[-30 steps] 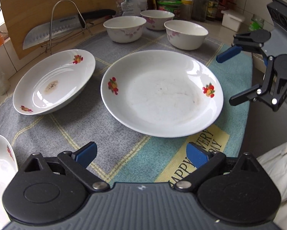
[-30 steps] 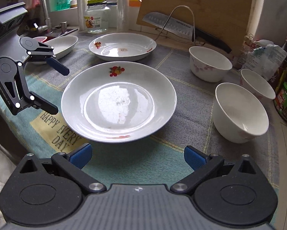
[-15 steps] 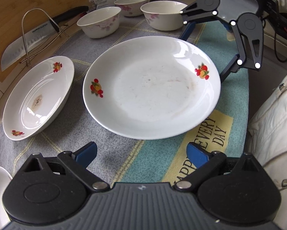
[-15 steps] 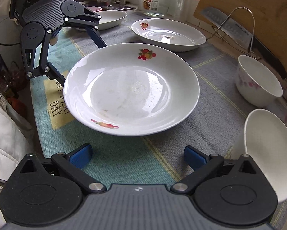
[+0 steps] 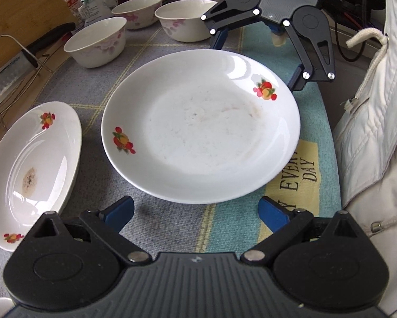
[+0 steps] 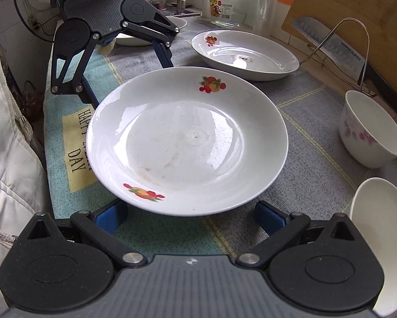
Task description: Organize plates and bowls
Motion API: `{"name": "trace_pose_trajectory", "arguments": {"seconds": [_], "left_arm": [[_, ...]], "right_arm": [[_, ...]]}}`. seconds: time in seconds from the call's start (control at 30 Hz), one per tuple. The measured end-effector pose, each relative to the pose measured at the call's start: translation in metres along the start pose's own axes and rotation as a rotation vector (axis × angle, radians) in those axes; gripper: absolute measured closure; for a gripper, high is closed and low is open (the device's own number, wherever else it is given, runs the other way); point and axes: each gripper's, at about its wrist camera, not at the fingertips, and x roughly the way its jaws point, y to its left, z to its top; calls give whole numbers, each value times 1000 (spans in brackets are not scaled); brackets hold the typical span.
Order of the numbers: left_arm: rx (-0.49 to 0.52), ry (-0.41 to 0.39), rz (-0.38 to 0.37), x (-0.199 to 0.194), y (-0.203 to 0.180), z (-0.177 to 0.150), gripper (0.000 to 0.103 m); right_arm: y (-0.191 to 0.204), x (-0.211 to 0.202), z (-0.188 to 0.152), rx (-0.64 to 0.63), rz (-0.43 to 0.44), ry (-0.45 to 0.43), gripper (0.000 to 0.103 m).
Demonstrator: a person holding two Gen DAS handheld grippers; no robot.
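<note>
Left wrist view: white plate bears fruit decals and faint smears.

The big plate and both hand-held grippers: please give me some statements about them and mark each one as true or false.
1. The big plate has fruit prints on its rim. True.
2. The left hand-held gripper is shut on the big plate. False: its jaws stand wide open, one on each side of the near rim.
3. The right hand-held gripper is open. True.
4. A bowl sits inside the big plate. False: the plate holds only faint stains; the bowls stand apart on the cloth.
5. A second plate lies beside the big one. True.
</note>
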Motion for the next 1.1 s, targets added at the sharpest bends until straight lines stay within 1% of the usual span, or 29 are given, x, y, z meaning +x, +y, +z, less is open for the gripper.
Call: {"name": "trace_pose_trajectory", "arguments": {"seconds": [0.07, 0.17, 0.37, 0.6, 0.7, 0.8, 0.9, 1.0, 1.1], "left_arm": [[31, 0, -22, 2, 3, 2, 3], [79, -4, -33, 2, 5, 3, 3], [100, -13, -57, 1, 12, 0, 2], [147, -30, -76, 3, 16, 3, 1], [158, -39, -62, 3, 16, 4, 1], [198, -53, -32, 2, 11, 5, 1], [192, -46, -36, 1, 11, 5, 2], [172, -44, -45, 2, 14, 5, 4], [132, -55, -34, 1, 18, 6, 6]], "right_arm": [[1, 0, 1, -3, 1, 9, 0], [0, 0, 2, -18, 11, 13, 0], [-4, 6, 7, -32, 21, 17, 0], [-7, 8, 9, -55, 36, 7, 0], [-8, 7, 9, -66, 45, 2, 0], [-6, 7, 11, -76, 48, 10, 0], [-1, 7, 13, -105, 29, 3, 0], [-1, 7, 15, -85, 28, 6, 0], [-5, 4, 18, -37, 29, -7, 0]]}}
